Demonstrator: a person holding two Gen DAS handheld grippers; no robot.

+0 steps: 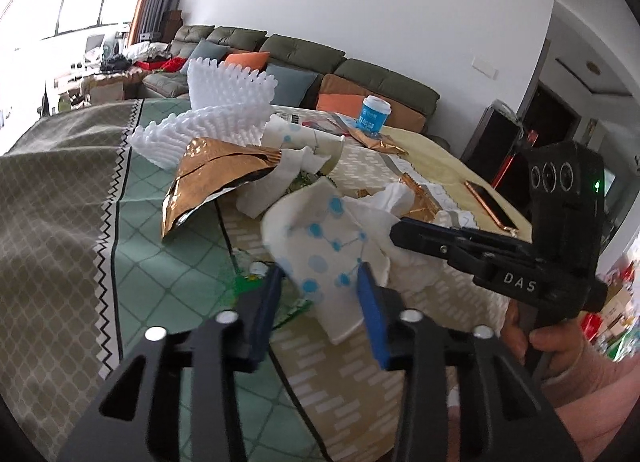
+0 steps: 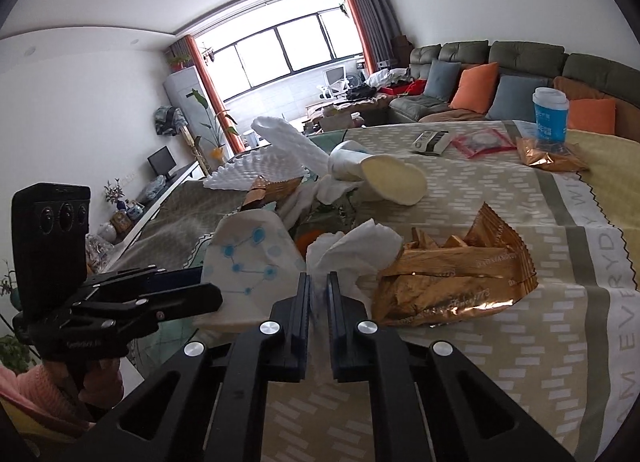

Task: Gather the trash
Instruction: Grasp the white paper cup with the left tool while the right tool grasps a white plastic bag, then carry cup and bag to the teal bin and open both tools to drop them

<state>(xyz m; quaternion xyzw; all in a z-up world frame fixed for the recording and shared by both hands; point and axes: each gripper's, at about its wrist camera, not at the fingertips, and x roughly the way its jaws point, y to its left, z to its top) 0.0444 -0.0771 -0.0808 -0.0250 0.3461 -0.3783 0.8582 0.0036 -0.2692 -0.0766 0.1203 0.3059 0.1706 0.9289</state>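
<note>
The trash lies heaped in the middle of the worktop (image 2: 480,382): a crushed paper cup (image 1: 320,238) with blue dots, a crumpled tissue (image 2: 352,250), gold wrappers (image 2: 452,282) and white foam netting (image 1: 224,117) behind. We are at the pick-up step, both hands in at once. Our left tongs (image 1: 320,282) straddle the cup, the blue pads touching its sides, so we judge the cup pinched, though lightly. Our right tongs (image 2: 319,294) are pressed nearly together on a fold of the tissue, just beside the near gold wrapper. An upright blue cup (image 2: 550,113) and a phone (image 1: 490,205) stand well apart from the heap.

Next, we judge, both pieces must be lifted clear without dragging the wrappers along, then carried to a bin, which we cannot see in either view. The tissue may tear or slip; the cup could pop out if the squeeze is uneven.
</note>
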